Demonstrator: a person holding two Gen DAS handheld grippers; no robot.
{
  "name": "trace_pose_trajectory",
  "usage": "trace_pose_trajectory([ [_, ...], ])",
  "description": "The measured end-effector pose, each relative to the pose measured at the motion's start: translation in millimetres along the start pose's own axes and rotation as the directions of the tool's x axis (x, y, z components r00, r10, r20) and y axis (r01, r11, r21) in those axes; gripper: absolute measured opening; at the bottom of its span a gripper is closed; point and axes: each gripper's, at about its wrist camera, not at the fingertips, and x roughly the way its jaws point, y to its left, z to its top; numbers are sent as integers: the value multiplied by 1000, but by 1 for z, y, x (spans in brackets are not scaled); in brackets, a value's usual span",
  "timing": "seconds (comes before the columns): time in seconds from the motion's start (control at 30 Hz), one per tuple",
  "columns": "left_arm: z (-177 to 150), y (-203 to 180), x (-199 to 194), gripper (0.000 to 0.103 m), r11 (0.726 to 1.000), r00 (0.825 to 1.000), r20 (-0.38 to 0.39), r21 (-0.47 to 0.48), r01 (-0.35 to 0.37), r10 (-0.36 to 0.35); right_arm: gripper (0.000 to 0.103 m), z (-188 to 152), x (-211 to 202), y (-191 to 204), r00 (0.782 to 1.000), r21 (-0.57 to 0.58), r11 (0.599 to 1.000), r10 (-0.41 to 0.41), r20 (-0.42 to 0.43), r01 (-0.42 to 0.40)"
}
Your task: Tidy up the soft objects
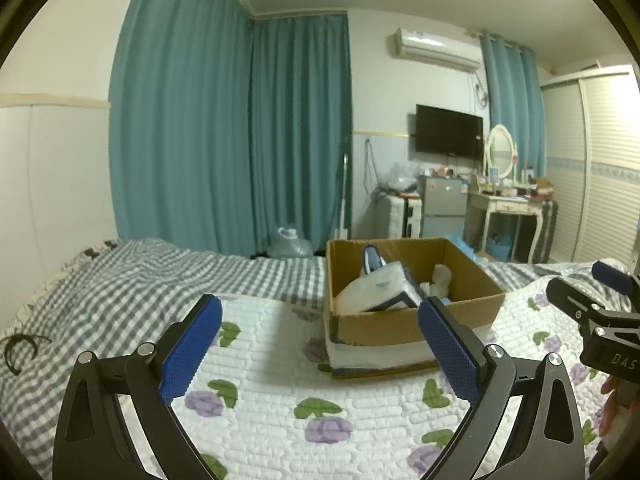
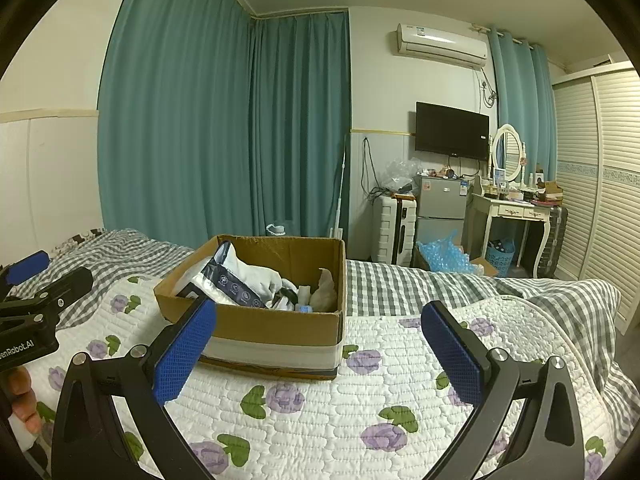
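Left wrist view: the left gripper [image 1: 320, 316] hangs over the white quilted bedspread with purple flowers [image 1: 280, 400], its two blue-padded fingers [image 1: 192, 348] spread wide with nothing between them. One open brown cardboard box [image 1: 400, 320] stands just ahead of it and to its right, one corner turned toward the camera. Inside lie one white soft pack with dark blue print [image 1: 376, 288], leaning on a slant with its long axis rising toward the box's far wall, and one small off-white soft piece [image 1: 442, 276] at the far right (its shape is hard to make out). In the right wrist view the right gripper [image 2: 319, 316] is likewise spread apart and empty, the box ahead of it to its left.
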Motion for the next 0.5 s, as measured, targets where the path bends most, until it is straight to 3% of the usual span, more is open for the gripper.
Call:
trace_pose_trajectory([
  [0.5,-2,1,1,100,1000,1000,-2,-6,1,-1,103,-3,1,0,1000,1,1000,1,-5,-1],
])
